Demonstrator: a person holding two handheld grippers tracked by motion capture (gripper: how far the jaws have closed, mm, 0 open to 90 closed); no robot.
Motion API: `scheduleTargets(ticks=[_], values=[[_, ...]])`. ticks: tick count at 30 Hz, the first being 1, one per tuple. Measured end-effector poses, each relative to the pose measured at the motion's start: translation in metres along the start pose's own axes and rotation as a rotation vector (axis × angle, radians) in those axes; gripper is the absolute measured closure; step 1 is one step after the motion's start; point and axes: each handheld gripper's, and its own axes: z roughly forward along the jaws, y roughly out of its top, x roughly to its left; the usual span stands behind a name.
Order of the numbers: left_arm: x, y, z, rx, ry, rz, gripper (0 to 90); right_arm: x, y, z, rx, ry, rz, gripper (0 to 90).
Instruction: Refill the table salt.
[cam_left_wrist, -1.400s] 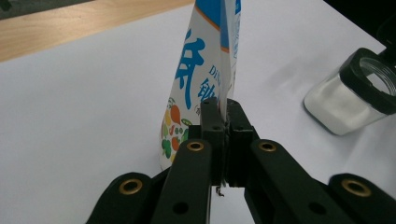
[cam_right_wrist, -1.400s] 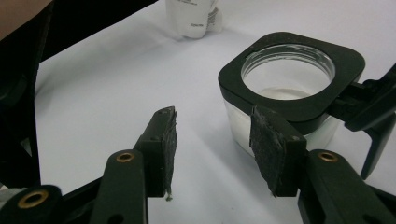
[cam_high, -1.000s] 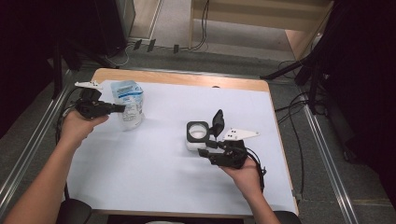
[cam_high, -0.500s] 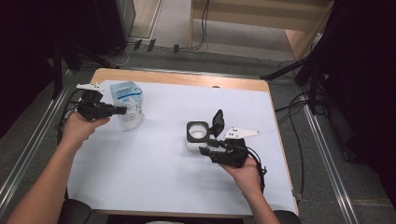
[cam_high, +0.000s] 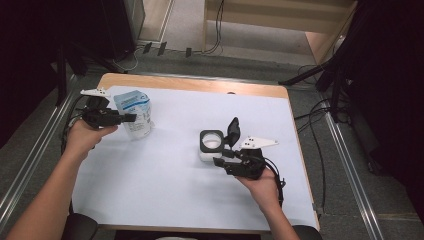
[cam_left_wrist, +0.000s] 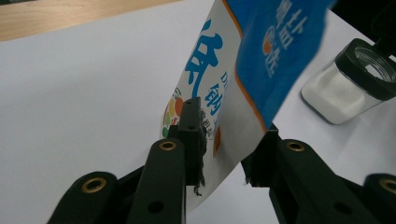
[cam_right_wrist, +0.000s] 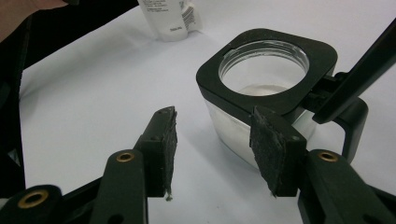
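At the far left of the table (cam_high: 165, 200), the left gripper (cam_high: 127, 118) has just been opening its jaws around the salt pouch (cam_high: 136, 112) — the pouch is standing between them, seemingly let go. The right gripper (cam_right_wrist: 212, 149) is waiting released just near the open-lidded jar (cam_high: 212, 144) at centre — already partly filled, apparently. Closing the lid looks left.

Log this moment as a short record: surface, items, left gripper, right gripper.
surface: white table top with a wooden far edge
items: blue and white pouch, standing; clear jar of white powder, its black lid flipped up
left gripper: jaws have just been opening; pouch edge between them, near pad touching, far pad apart
right gripper: open, jaws beside the jar, not clamped on it
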Motion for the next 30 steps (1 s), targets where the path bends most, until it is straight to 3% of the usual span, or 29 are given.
scheduleTargets(ticks=[6,11,17,24,30], values=[[-0.002,0.000,-0.001,0.000,-0.011,0.006,66.8,0.000,0.000,-0.001,-0.004,-0.003,-0.005,52.6],[-0.004,0.000,-0.003,-0.012,-0.008,0.034,58.4,-0.002,0.001,-0.003,-0.007,-0.008,-0.002,52.6],[-0.007,-0.002,-0.009,-0.014,-0.003,0.027,53.5,-0.003,0.002,-0.006,-0.014,-0.008,0.001,53.0],[-0.012,-0.007,-0.019,0.013,0.019,0.041,48.9,-0.007,0.006,-0.016,-0.027,-0.010,-0.006,55.4],[-0.017,-0.016,-0.029,0.011,0.026,0.028,47.5,-0.009,0.005,-0.023,-0.010,0.032,0.005,59.7]])
